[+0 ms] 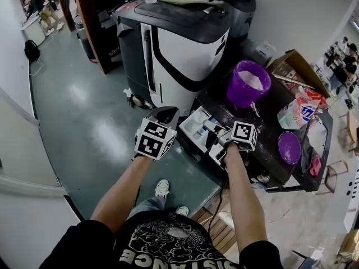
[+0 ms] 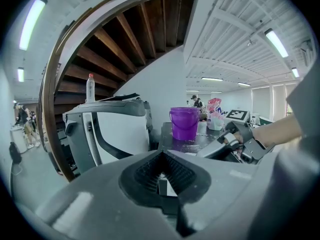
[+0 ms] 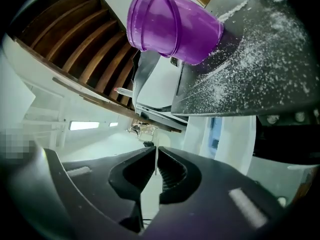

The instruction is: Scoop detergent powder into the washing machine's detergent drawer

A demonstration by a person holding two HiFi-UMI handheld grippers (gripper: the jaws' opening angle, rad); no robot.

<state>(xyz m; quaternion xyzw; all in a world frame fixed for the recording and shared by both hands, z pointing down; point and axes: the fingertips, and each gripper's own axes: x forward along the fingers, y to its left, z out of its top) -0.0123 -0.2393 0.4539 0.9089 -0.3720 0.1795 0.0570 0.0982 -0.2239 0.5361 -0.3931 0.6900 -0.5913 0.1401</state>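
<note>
The left gripper (image 2: 160, 155) has its jaws together with nothing between the ribbed pads. It is held in the air in front of the washer, at 9 o'clock from the drawer (image 1: 197, 126).

The right gripper (image 3: 156, 152) has its jaws drawn almost together. A thin pale strip shows in the slit between them, and what it is cannot be made out. In the head view this gripper sits at the washer's front edge, just at 3 o'clock from the drawer, which is pulled out and shows pale compartments.

The bucket (image 1: 248, 84), purple and partly filled with white powder (image 1: 252, 79), stands on the washer top (image 1: 270, 129) at 1 o'clock from the right gripper. Loose powder is scattered over the dark top around it. A purple lid (image 1: 289, 147) lies on the top at 3 o'clock from that gripper. A bag (image 1: 298, 114) sits at 2 o'clock, beyond the lid. A large black-and-white machine (image 1: 185, 43) stands at 12 o'clock from the left gripper.
</note>
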